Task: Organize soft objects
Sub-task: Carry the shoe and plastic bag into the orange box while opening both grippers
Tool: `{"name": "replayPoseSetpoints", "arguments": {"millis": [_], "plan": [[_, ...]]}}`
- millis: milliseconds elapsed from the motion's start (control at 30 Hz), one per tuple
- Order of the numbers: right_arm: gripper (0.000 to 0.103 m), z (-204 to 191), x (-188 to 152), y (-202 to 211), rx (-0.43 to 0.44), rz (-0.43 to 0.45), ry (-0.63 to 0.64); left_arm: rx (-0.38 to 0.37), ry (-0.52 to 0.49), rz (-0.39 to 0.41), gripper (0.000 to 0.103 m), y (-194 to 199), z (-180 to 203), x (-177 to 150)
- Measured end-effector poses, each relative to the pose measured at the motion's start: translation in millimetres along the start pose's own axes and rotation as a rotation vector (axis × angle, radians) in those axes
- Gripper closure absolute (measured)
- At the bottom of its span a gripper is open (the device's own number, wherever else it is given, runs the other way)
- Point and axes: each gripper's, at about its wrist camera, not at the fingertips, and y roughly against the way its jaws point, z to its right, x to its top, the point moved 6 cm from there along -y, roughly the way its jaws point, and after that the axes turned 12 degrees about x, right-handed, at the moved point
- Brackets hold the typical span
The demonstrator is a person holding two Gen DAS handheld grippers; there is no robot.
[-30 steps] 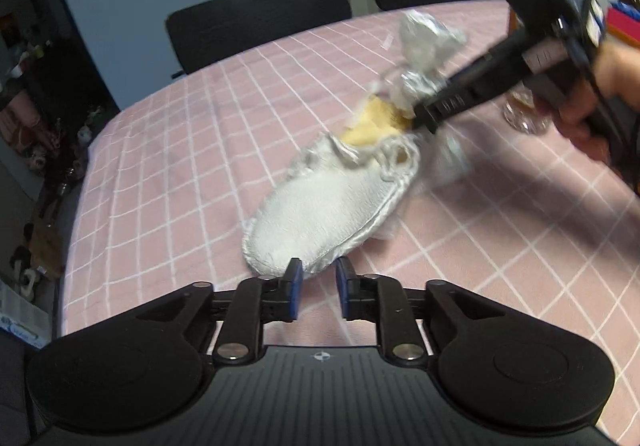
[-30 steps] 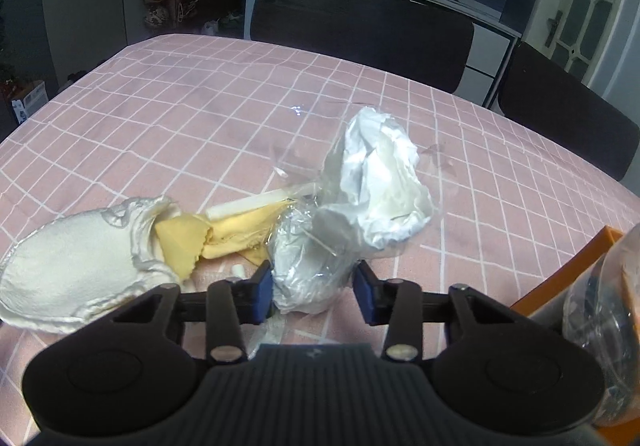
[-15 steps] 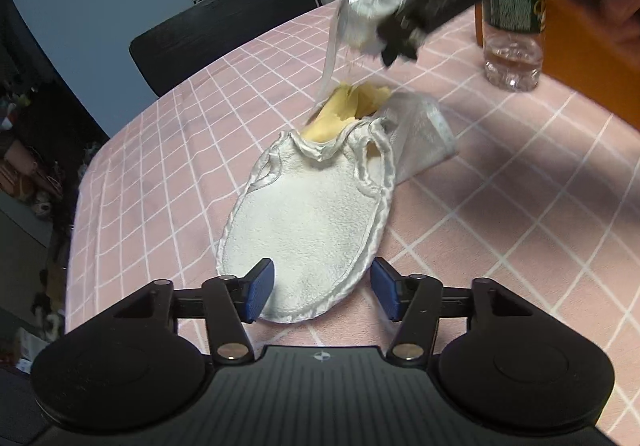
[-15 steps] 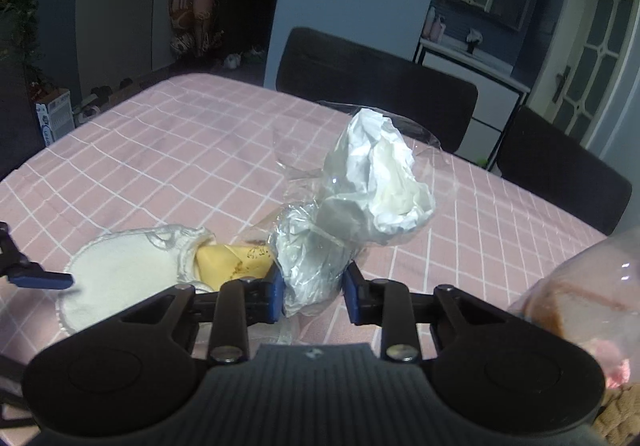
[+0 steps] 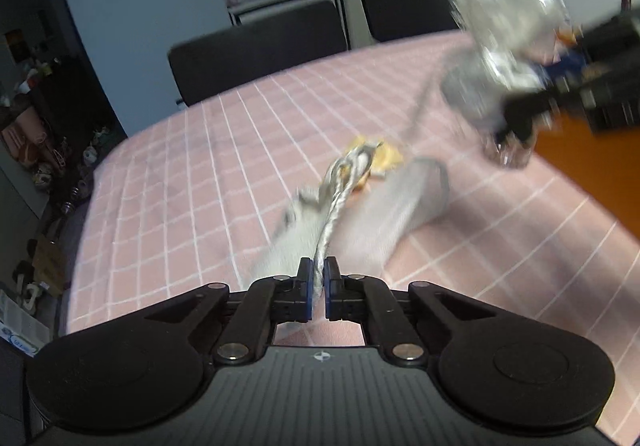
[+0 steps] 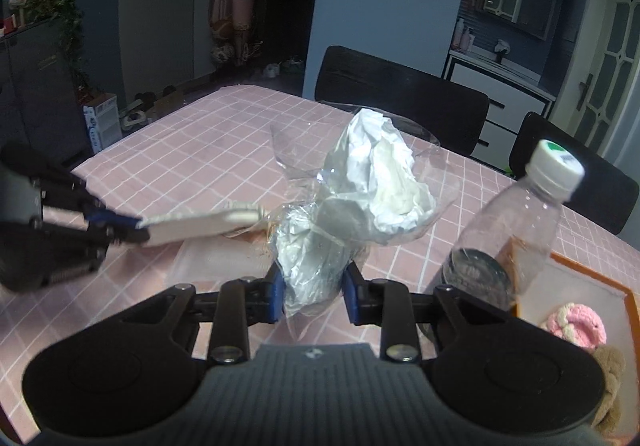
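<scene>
My left gripper (image 5: 316, 286) is shut on the edge of a white fabric pouch (image 5: 340, 186) and lifts it edge-on above the pink checked table (image 5: 200, 174); a yellow cloth (image 5: 384, 156) shows at its far end. In the right wrist view the pouch (image 6: 204, 224) hangs flat from the left gripper (image 6: 140, 228). My right gripper (image 6: 312, 292) is shut on a clear plastic bag with crumpled white stuffing (image 6: 368, 182), held above the table. The bag (image 5: 504, 46) appears blurred at upper right in the left wrist view.
A clear plastic bottle (image 6: 508, 234) stands beside an orange tray (image 6: 592, 266) at the right, holding a pink knitted item (image 6: 576, 328) and a brown plush (image 6: 608, 374). Another flat plastic bag (image 6: 224, 258) lies on the table. Dark chairs (image 5: 256, 54) stand behind.
My left gripper has closed on the pouch's edge and raised it off the table. My right gripper has carried the plastic bag up and right, toward the bottle and tray.
</scene>
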Motion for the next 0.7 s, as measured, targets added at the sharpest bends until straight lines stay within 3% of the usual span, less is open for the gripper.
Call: {"name": "replayPoseSetpoints", "arguments": {"millis": [400, 700], "plan": [[0.074, -8.5, -22.0, 67.4, 0.068, -0.008, 0.006, 0.029, 0.042, 0.188, 0.098, 98.9, -0.8, 32.6], [0.074, 6.2, -36.9, 123.9, 0.036, 0.007, -0.016, -0.049, 0.011, 0.344, 0.098, 164.4, 34.3, 58.3]]}}
